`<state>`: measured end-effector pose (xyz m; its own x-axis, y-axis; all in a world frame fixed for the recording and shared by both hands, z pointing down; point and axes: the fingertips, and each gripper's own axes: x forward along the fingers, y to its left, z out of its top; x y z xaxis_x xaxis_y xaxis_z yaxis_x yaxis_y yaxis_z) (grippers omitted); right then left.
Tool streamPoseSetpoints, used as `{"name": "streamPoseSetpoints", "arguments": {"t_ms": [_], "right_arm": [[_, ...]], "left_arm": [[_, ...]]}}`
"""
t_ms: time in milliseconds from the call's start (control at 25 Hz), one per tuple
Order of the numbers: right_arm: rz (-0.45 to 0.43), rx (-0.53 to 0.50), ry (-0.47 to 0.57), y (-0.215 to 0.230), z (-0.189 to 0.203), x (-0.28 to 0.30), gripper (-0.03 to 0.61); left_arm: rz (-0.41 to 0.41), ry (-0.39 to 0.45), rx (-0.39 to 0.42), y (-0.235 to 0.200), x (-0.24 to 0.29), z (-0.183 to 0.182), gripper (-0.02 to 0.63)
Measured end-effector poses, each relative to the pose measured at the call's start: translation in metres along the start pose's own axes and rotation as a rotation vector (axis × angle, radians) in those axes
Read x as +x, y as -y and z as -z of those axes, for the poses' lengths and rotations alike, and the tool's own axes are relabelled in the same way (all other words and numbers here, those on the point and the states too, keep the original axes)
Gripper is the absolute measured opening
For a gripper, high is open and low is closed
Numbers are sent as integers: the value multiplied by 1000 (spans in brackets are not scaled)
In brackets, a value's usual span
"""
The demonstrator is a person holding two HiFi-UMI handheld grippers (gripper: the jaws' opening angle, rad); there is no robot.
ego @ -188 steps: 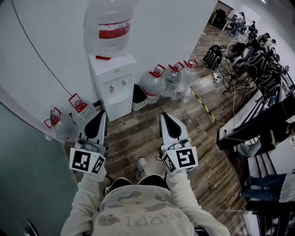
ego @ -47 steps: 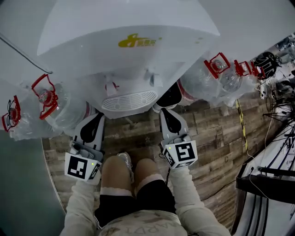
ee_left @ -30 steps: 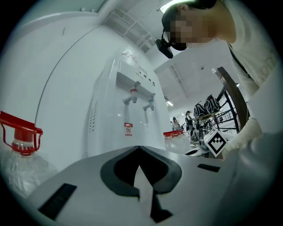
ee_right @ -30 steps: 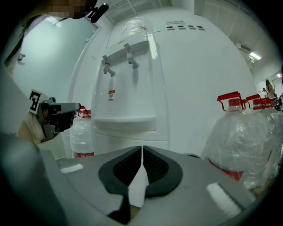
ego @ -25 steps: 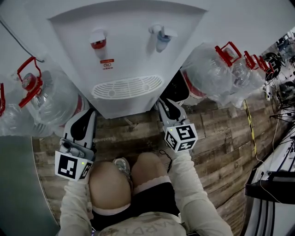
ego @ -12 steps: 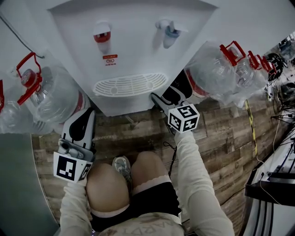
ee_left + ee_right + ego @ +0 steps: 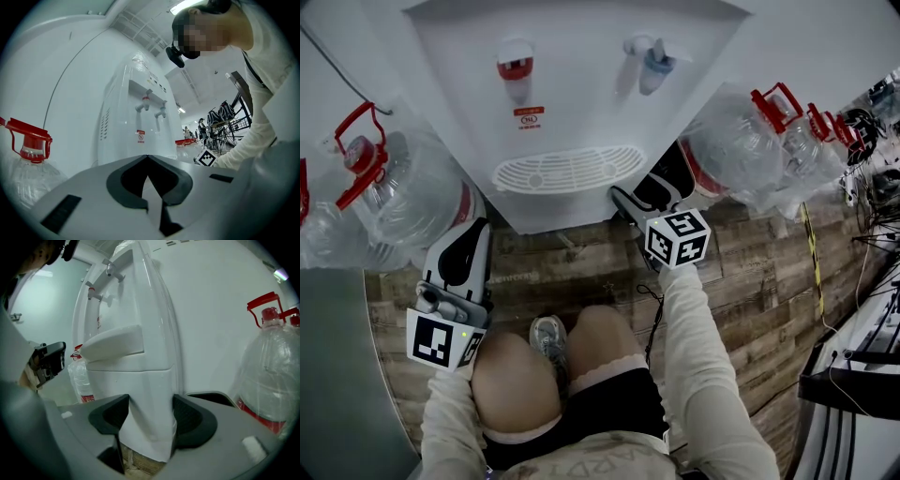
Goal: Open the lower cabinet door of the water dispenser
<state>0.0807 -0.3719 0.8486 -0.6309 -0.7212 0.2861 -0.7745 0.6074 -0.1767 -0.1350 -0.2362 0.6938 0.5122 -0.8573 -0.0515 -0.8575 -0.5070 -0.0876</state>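
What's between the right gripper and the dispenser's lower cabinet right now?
Nothing. In the right gripper view the jaws of the right gripper, just opened, stand apart either side of the lower cabinet, at its front corner; no other object there.

A shared office or lab: a water dispenser (image 7: pixel 572 94) against a plain white wall (image 7: pixel 825 37), spare red-capped water jugs (image 7: pixel 408 202) on the wood-plank floor (image 7: pixel 750 272), and cable-strewn desks (image 7: pixel 855 373) along the right edge.

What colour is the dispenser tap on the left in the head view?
Red. The tap shows best in the head view.
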Motion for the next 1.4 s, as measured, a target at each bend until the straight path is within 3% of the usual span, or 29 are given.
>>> {"name": "streamPoseSetpoints", "arguments": {"t_ms": [840, 1200, 1400], "right_arm": [[36, 32, 5, -19, 16, -44, 249], [54, 38, 10, -44, 34, -87, 151], [40, 45, 15, -62, 42, -103, 134]], "left_arm": [[27, 31, 2, 23, 6, -11, 3], [62, 46, 22, 48, 8, -21, 3], [53, 49, 34, 52, 3, -25, 3]]}}
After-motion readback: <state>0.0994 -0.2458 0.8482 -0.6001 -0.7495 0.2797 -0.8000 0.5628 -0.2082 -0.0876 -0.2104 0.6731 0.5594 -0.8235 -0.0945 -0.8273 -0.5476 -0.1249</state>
